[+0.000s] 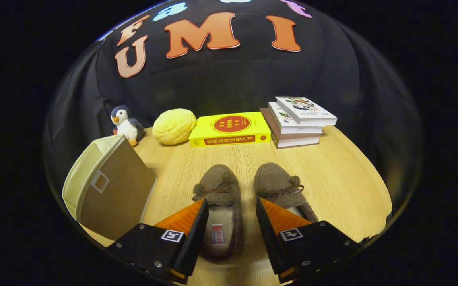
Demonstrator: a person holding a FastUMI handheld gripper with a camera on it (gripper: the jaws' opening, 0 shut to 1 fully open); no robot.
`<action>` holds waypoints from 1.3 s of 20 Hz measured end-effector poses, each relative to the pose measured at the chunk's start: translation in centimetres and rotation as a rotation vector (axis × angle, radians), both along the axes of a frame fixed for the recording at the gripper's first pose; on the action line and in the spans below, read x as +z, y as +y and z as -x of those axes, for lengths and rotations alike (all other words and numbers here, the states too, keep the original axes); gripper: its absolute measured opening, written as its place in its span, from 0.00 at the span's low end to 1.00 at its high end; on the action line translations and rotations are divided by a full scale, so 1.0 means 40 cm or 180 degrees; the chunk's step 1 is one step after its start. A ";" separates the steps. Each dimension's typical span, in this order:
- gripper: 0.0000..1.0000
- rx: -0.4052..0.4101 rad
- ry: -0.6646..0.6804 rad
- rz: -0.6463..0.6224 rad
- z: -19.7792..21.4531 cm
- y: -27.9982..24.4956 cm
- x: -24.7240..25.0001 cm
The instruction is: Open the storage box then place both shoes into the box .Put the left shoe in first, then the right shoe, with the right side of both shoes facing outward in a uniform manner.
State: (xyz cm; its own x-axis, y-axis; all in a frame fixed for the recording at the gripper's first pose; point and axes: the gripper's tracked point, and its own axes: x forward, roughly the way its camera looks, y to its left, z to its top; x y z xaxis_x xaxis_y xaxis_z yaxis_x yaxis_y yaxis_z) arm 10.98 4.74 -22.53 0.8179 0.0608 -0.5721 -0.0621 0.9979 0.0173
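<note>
Two brown fuzzy slippers with small bows lie side by side on the wooden table (pixel 332 178), toes pointing away from me. The left slipper (pixel 219 190) sits between my fingers, its pale fleece lining and heel under the gap. The right slipper (pixel 278 186) is partly covered by my right finger (pixel 270 216). My gripper (pixel 231 206) is open and holds nothing. A cream and brown fabric storage box (pixel 107 186) stands tilted beside my left finger, its brown lid panel with a small window facing me.
Along the back of the table stand a penguin plush (pixel 125 124), a yellow round cushion (pixel 174 126), a yellow book (pixel 231 129) and a stack of three books (pixel 298 119). The table edge curves close on the right.
</note>
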 end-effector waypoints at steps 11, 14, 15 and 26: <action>0.15 -0.0062 0.0234 -0.0040 -0.022 -0.021 -0.132; 0.03 -0.0134 0.0241 -0.0174 -0.029 -0.015 -0.122; 0.02 -0.0164 0.0201 -0.0240 -0.031 -0.011 -0.108; 0.01 -0.0318 -0.0213 -0.0093 0.004 0.055 0.112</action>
